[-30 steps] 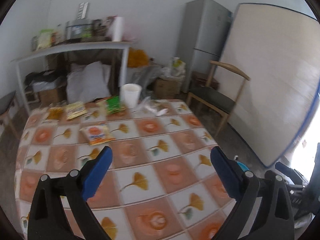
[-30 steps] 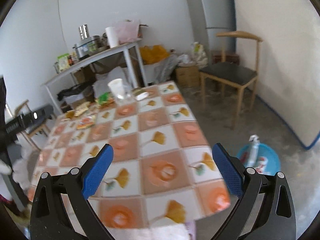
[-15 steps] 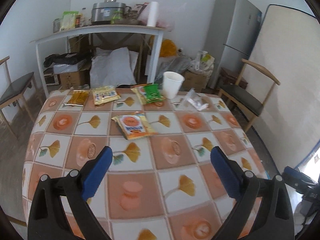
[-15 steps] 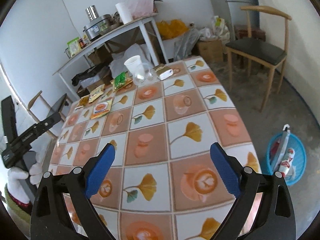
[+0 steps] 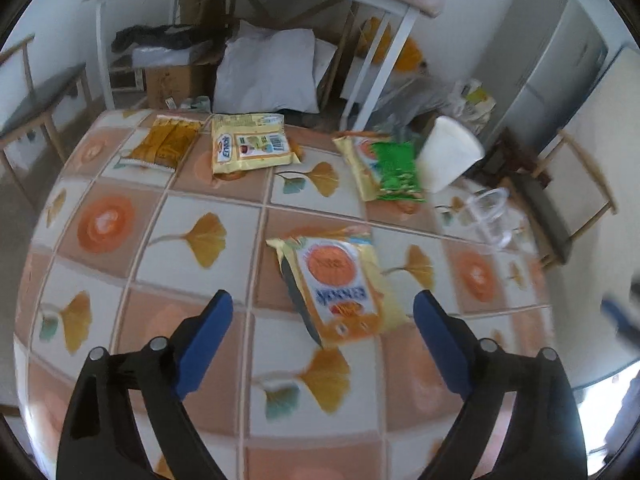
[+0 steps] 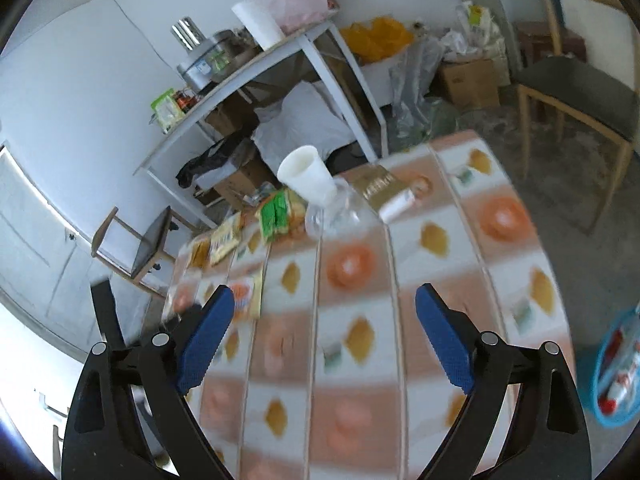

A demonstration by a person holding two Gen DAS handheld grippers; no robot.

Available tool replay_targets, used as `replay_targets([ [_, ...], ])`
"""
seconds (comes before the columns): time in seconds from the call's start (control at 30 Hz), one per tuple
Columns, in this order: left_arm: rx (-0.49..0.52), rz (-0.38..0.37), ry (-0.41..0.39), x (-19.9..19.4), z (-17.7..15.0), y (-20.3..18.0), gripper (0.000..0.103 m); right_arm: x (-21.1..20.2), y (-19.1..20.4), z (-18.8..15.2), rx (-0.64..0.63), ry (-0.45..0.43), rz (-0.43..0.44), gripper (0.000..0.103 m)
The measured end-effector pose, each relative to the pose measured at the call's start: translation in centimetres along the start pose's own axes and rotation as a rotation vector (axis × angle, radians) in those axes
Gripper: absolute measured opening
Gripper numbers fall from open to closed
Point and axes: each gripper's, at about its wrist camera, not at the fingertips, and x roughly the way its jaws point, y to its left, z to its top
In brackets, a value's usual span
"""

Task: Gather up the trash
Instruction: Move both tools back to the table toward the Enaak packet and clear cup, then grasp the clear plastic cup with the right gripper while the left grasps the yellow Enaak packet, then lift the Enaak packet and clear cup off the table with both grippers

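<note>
Lived-in home, a dining and storage room. Patterned tablecloth on the surface (image 5: 120, 216), wooden chair (image 6: 576, 92), grey fridge (image 5: 536, 60). White shelf (image 6: 248, 76) with pot and paper roll; cardboard boxes (image 6: 468, 80) and bags underneath on concrete floor.

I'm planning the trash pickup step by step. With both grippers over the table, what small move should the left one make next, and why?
Probably ease the left gripper forward and down onto the orange-printed wrapper. It is the nearest litter, lying flat on the tablecloth just ahead of the fingertips, roughly centred between them. The jaws are closing with nothing held yet. The right gripper has only bare cloth ahead.
</note>
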Motion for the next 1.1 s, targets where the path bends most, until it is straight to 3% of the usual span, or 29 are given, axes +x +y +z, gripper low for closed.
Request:
replay_targets([
  [0.1,0.083,0.067,0.027,2.1,0.1,-1.3,0.086,4.6,-0.2,3.2,0.021,0.043,-0.042,0.082],
  [0.23,0.111,0.123,0.054,3.8,0.0,-1.6,0.077,10.2,0.0,6.7,0.076,0.11,-0.072,0.073],
  [0.37,0.121,0.156,0.07,4.9,-0.4,-1.6,0.071,13.2,1.0,8.1,0.041,0.16,-0.14,0.069],
  [0.5,0.143,0.185,0.064,5.4,-1.1,-1.6,0.067,14.9,1.2,7.8,0.004,0.206,-0.201,0.054],
  [0.6,0.131,0.19,0.05,5.2,-1.2,-1.3,0.059,14.3,1.2,7.5,0.001,0.209,-0.179,0.051],
  [0.7,0.127,0.195,0.038,5.0,-1.2,-1.0,0.044,12.7,1.5,6.8,-0.029,0.198,-0.198,0.045],
  [0.77,0.128,0.196,0.029,4.8,-1.4,-1.0,0.03,12.2,1.3,6.5,-0.029,0.204,-0.2,0.038],
  [0.83,0.129,0.191,0.02,4.6,-1.6,-1.0,0.021,11.9,0.6,5.8,-0.01,0.233,-0.197,0.015],
  [0.93,0.141,0.179,0.011,4.3,-2.0,-1.0,0.008,11.3,-0.8,4.5,0.03,0.26,-0.184,0.006],
  [1.1,0.157,0.146,0.015,3.7,-2.8,-1.3,0.0,9.7,-1.8,2.9,0.057,0.257,-0.154,0.005],
])
